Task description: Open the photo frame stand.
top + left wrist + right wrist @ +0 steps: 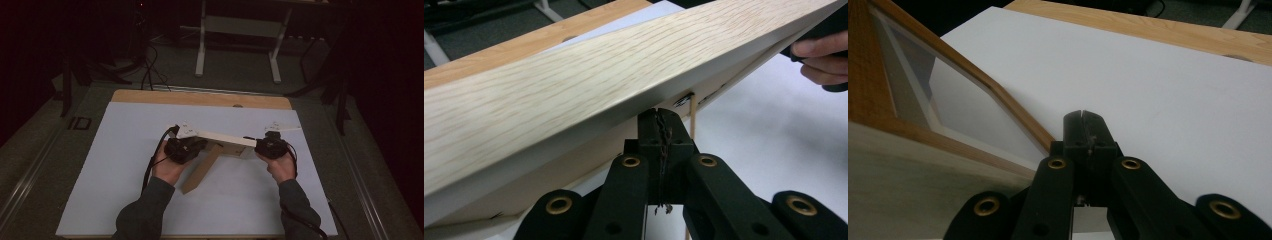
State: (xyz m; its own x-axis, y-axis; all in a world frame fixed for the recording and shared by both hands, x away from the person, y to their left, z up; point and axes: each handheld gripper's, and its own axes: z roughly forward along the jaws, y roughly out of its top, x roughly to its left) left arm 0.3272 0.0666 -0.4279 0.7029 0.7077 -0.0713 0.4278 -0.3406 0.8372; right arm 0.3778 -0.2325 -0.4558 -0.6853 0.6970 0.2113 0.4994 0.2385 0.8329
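Note:
A light wooden picture frame (220, 137) stands tilted on the white sheet between my hands, with a brown back stand (200, 172) slanting down from it toward me. My left gripper (199, 146) is at the frame's left end. In the left gripper view its jaws (659, 112) are shut, with the tips just under the frame's pale back board (574, 90). My right gripper (256, 148) is at the frame's right end. It is shut too (1083, 115), beside the frame's wooden border (998, 92) and glass, and I see nothing held between its jaws.
A white sheet (125, 165) covers the wooden table, whose bare edge (200, 98) shows at the far side. Beyond it, white legs (200, 50) of another table and cables stand on the dark floor. The right hand (819, 65) shows past the frame.

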